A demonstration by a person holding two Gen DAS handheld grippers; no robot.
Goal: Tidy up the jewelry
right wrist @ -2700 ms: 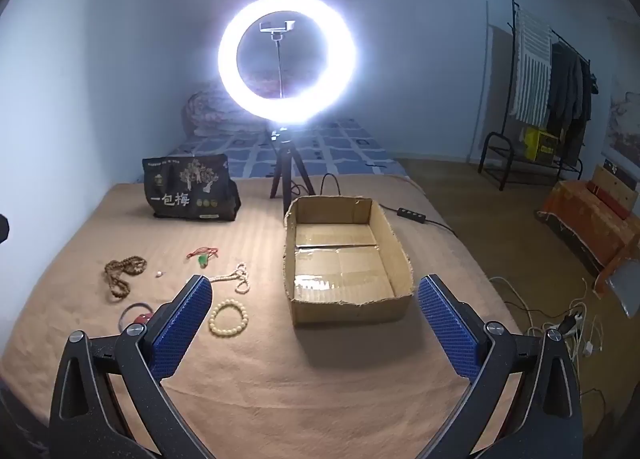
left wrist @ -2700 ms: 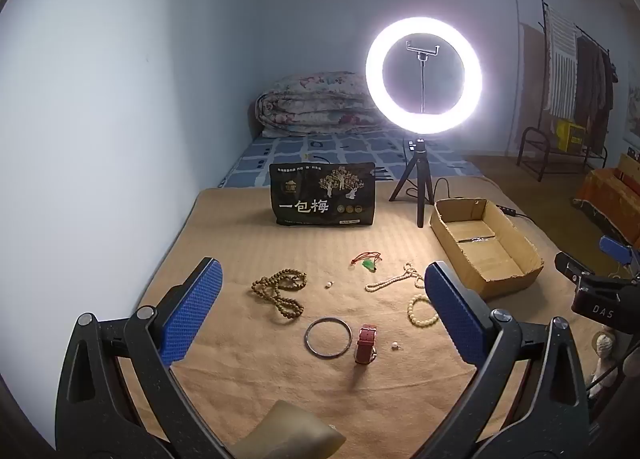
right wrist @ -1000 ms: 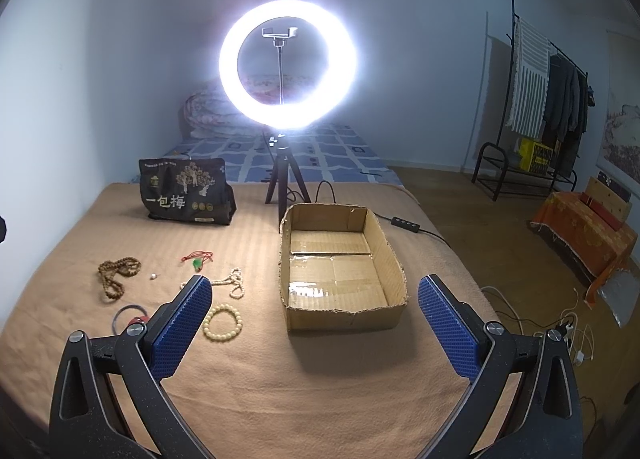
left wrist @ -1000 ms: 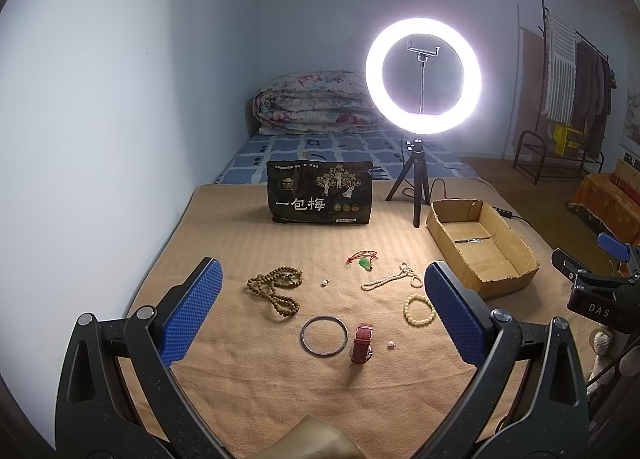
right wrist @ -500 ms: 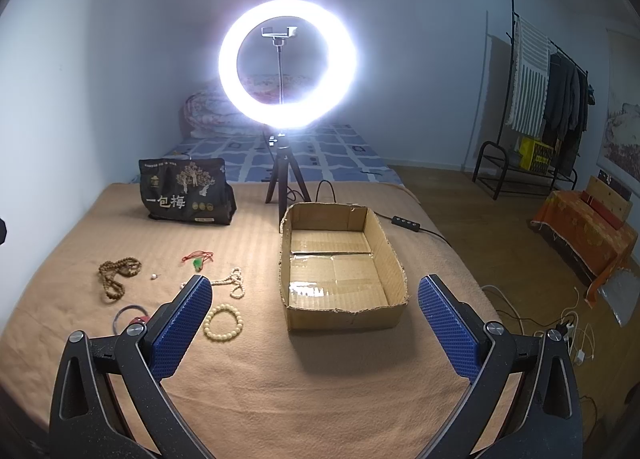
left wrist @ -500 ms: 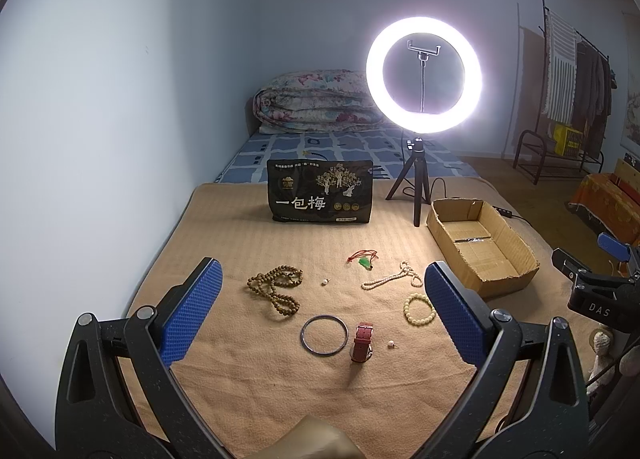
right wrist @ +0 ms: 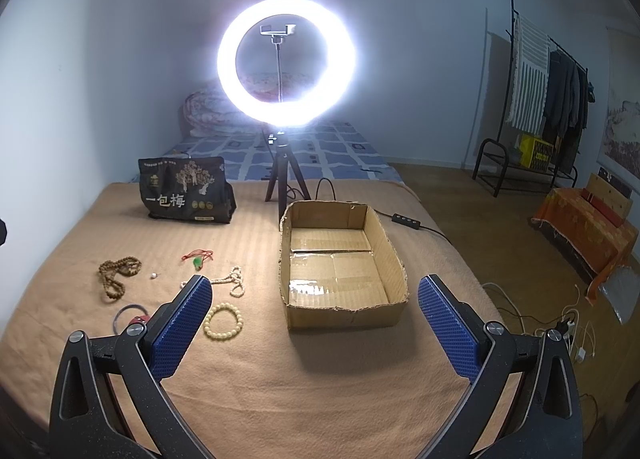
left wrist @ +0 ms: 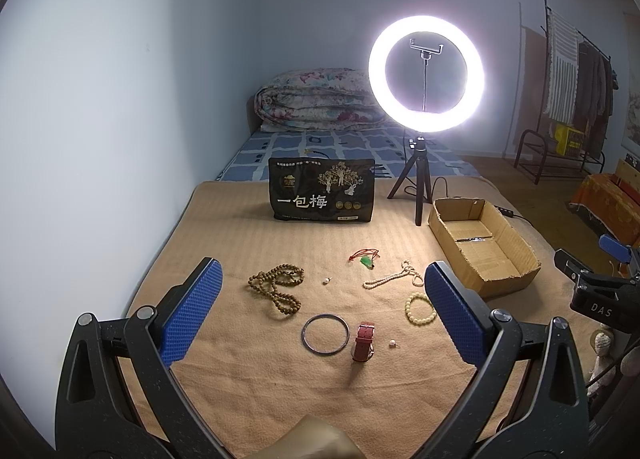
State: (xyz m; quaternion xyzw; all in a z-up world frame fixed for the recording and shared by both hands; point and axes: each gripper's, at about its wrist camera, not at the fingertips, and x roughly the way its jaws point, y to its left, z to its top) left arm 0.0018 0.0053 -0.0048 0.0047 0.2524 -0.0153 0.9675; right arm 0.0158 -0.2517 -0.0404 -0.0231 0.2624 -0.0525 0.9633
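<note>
Fingers of both grippers are spread wide and hold nothing. Left gripper (left wrist: 320,311) points at the jewelry on the tan blanket (left wrist: 248,387): metal bangle (left wrist: 325,334) and red watch (left wrist: 363,341) lie just ahead, betw. its fingers, watch's long axis running away from the camera. Right gripper (right wrist: 314,323) faces the empty cardboard box (right wrist: 394,259); the yellow bead bracelet (right wrist: 223,320) lies just beside its left finger. So left is nearer for bangle & watch, imo.

cardboard box (right wrist: 344,271): open, empty, upright | left of box, all flat: cream bead bracelet (right wrist: 223,320) nearest, pearl necklace (right wrist: 230,280), green pendant (right wrist: 197,261), brown beads (right wrist: 116,275), metal bangle (left wrist: 325,335), red watch (left wrist: 363,346) farthest
</note>
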